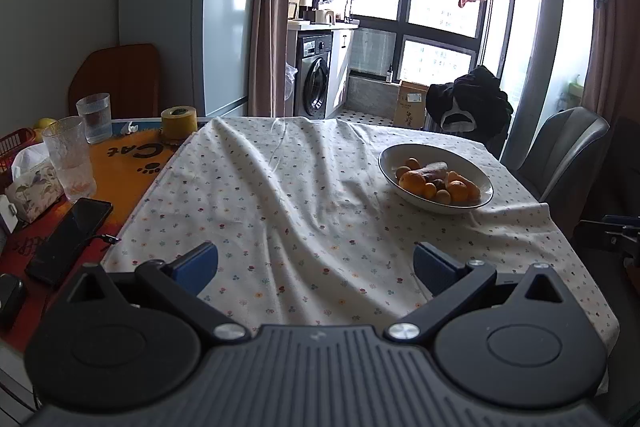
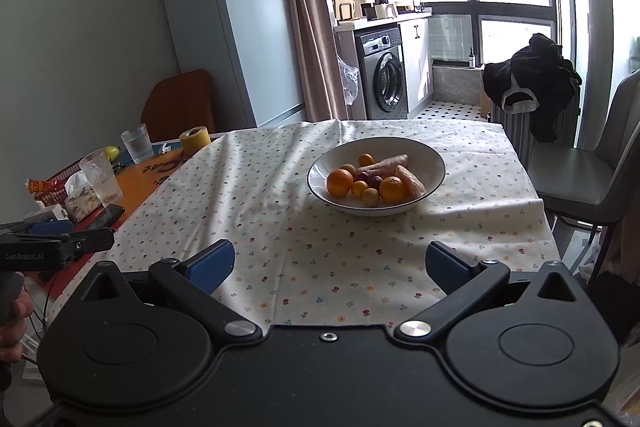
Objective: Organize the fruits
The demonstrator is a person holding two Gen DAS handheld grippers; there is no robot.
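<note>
Floral tablecloth covers most of the table, with a white bowl sitting toward the far right side, full of oranges and smaller fruit. Both the left gripper and right gripper hover over the near edge, jaws spread wide, holding nothing.

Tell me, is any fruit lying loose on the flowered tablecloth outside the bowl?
No: in the right wrist view all the fruit sits inside the white bowl, and the flowered tablecloth around it carries nothing else.
</note>
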